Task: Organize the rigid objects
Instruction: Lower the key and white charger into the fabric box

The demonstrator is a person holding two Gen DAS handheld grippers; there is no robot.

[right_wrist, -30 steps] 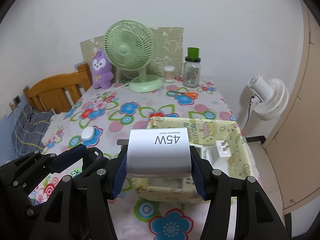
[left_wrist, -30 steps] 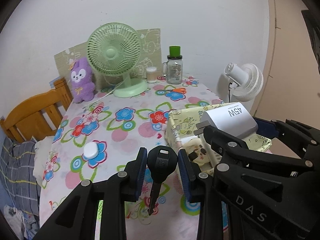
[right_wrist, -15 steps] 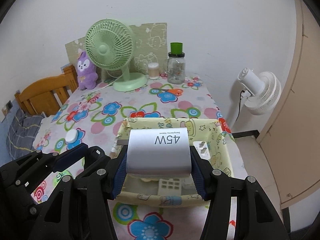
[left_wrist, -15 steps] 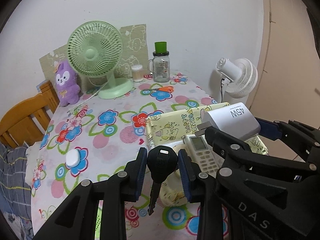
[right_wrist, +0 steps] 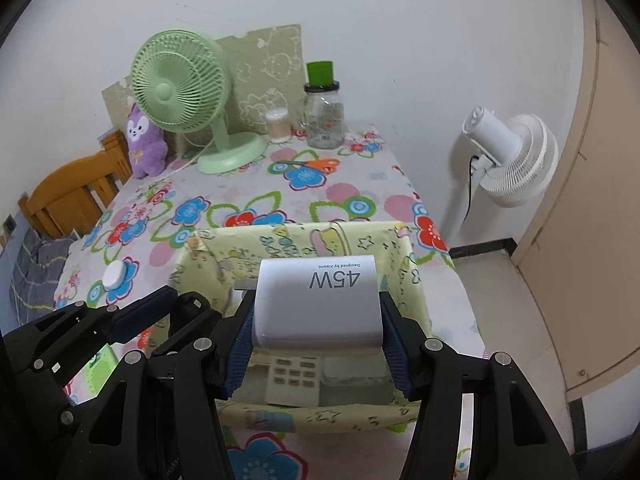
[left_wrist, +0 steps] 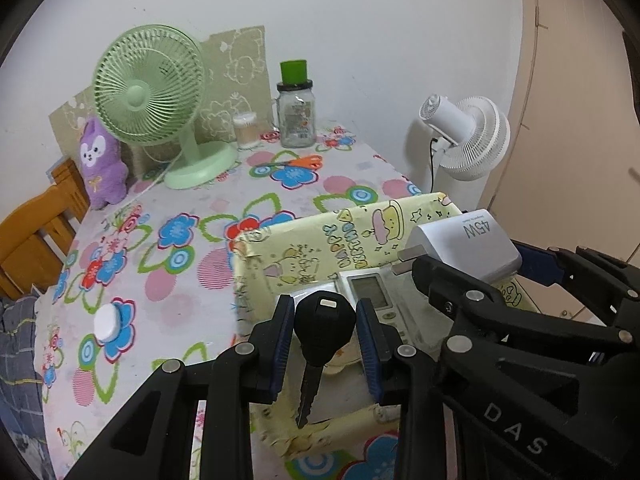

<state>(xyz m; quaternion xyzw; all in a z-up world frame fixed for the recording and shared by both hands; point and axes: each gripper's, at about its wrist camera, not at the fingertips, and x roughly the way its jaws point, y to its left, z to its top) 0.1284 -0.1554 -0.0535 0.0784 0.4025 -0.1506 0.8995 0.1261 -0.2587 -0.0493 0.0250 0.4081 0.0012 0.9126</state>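
My left gripper is shut on a black-headed key whose blade hangs down over the open yellow cartoon-print box. My right gripper is shut on a white 45W charger, held above the same box. From the left wrist view the charger and the right gripper's black arms show at the right. A white remote control lies inside the box, its keypad visible under the charger. A small round white object sits on the floral tablecloth at the left.
At the table's back stand a green desk fan, a purple plush toy, a small jar, a green-lidded glass jar and orange scissors. A white floor fan stands right of the table, a wooden chair left.
Both grippers have moved forward and down over the yellow box with their loads. The box now sits directly under them and the remote inside has come into view.
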